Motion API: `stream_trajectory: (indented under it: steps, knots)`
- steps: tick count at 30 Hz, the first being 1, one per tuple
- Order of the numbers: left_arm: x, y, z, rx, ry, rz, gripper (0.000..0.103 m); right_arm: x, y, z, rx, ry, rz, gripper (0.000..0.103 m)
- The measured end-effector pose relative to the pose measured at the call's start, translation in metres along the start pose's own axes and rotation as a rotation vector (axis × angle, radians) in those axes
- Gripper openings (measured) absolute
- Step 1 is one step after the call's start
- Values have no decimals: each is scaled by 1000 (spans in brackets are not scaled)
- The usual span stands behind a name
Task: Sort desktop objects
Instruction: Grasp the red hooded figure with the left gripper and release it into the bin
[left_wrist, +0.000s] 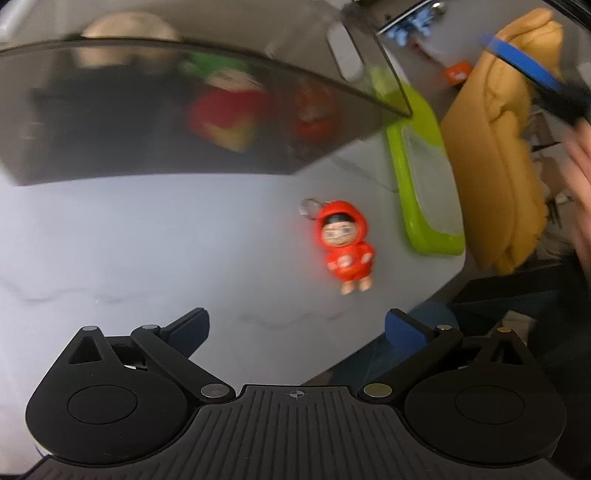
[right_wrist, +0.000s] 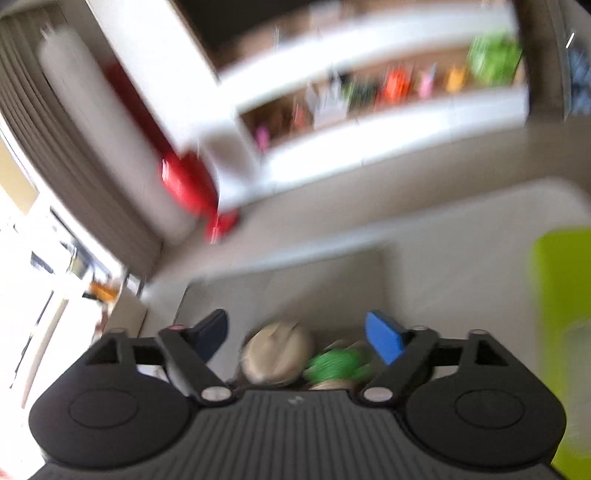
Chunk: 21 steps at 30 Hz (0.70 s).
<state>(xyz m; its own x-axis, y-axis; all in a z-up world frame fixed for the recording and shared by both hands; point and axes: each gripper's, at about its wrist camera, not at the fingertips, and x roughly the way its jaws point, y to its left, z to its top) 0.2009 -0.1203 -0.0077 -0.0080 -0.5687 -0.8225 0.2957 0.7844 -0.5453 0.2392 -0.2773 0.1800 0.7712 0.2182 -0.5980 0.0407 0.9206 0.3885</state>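
White table (left_wrist: 147, 240) bears red-hooded figurine (left_wrist: 345, 243).

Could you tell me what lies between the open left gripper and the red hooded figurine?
Only bare white tabletop separates the left gripper from the red hooded figurine, in the left wrist view.

The left wrist view looks steeply down past its claw (left_wrist: 297, 325) at the tabletop (left_wrist: 147, 240), fairly near; the right wrist view, blurred, faces shallower, over the smoky bin (right_wrist: 280, 280) toward shelves (right_wrist: 369, 92); both share the bin (left_wrist: 184, 110) and the lime-green tray (left_wrist: 406, 177).
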Motion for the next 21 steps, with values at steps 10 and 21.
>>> stream_trajectory:
  steps: [10,21]
  knots:
    - [108,-88,26,-24,-14,295,103,-90,-136,-86,172,-179,-163,90]
    - [125,-106,24,62,-67,411,97,-93,-225,-124,412,-81,-35,90]
